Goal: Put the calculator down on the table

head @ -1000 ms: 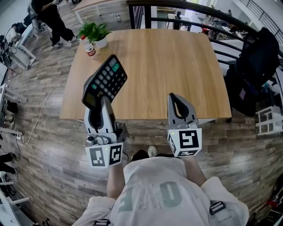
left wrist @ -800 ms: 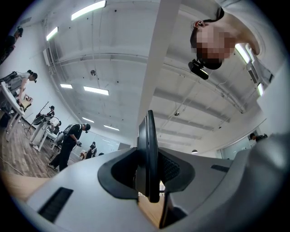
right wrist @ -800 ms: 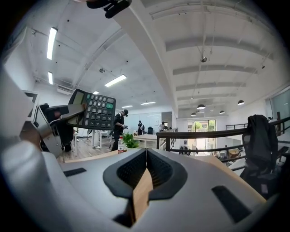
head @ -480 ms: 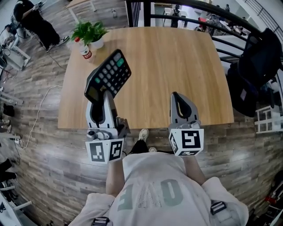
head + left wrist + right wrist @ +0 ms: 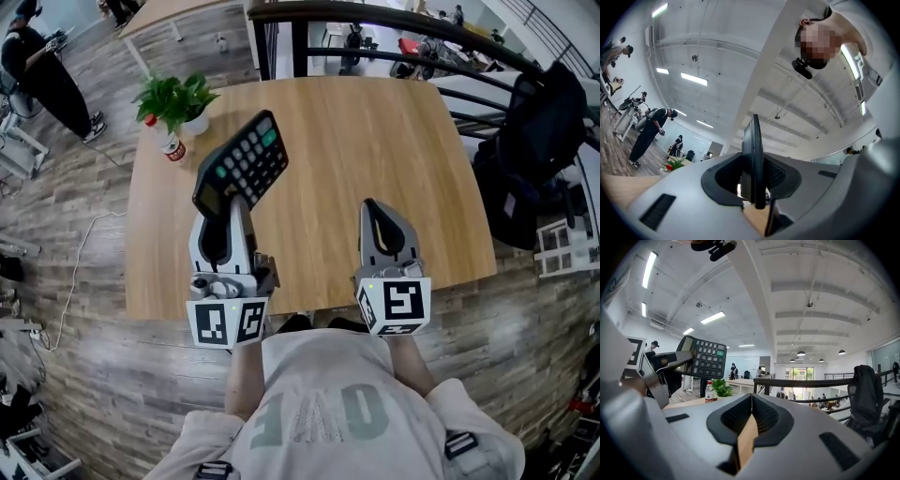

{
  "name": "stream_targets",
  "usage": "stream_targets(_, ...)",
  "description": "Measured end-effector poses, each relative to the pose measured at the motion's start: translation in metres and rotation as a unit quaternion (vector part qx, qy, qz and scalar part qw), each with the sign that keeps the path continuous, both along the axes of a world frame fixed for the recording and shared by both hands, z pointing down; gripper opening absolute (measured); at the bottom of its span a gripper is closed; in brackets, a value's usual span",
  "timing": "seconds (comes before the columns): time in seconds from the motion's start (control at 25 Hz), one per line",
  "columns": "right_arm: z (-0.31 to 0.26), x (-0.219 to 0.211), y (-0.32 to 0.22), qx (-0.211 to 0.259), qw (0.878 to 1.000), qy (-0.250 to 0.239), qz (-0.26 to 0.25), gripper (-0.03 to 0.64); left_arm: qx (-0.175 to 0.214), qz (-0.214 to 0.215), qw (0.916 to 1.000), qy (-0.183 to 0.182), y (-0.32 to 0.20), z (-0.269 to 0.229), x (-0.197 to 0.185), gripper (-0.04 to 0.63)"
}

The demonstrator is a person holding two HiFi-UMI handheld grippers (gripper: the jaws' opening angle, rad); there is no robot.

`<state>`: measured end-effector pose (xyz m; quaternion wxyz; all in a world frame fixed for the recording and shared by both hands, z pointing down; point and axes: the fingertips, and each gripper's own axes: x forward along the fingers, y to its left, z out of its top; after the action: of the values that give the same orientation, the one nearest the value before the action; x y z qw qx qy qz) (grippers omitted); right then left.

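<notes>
A black calculator (image 5: 242, 164) with grey keys and one green key is held tilted above the near left part of the wooden table (image 5: 375, 131). My left gripper (image 5: 228, 208) is shut on its lower end. In the left gripper view the calculator (image 5: 753, 159) stands edge-on between the pads. My right gripper (image 5: 375, 211) hovers over the table's near edge, to the right of the left one, shut with nothing in it. The right gripper view shows its jaws (image 5: 751, 401) pressed together and the calculator (image 5: 704, 357) raised at the left.
A potted plant (image 5: 178, 98) and a small bottle (image 5: 167, 142) stand at the table's far left corner. A black railing (image 5: 375, 14) runs behind the table. A dark jacket (image 5: 534, 141) hangs at the right. A person (image 5: 42, 80) stands far left.
Both grippers have moved forward from over the floor to over the table's near edge. The calculator stays in the left grip, still tilted.
</notes>
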<state>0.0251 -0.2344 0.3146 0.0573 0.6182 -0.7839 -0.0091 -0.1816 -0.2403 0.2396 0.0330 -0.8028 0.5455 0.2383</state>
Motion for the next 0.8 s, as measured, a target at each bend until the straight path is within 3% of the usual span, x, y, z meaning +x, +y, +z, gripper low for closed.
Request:
stream_targets(0.36,-0.002,0.018,-0.017,-0.003,1.000,-0.004,0.020,0.020,-0.016,0.021,0.9996,-0.010,-0.030,0.005,0.021,0.109)
stream_targets(0.8,-0.004,0.042,-0.033,-0.006,1.000,-0.009,0.005,0.020,-0.016,0.007,0.9996,-0.022,-0.040,0.003,0.048,0.109)
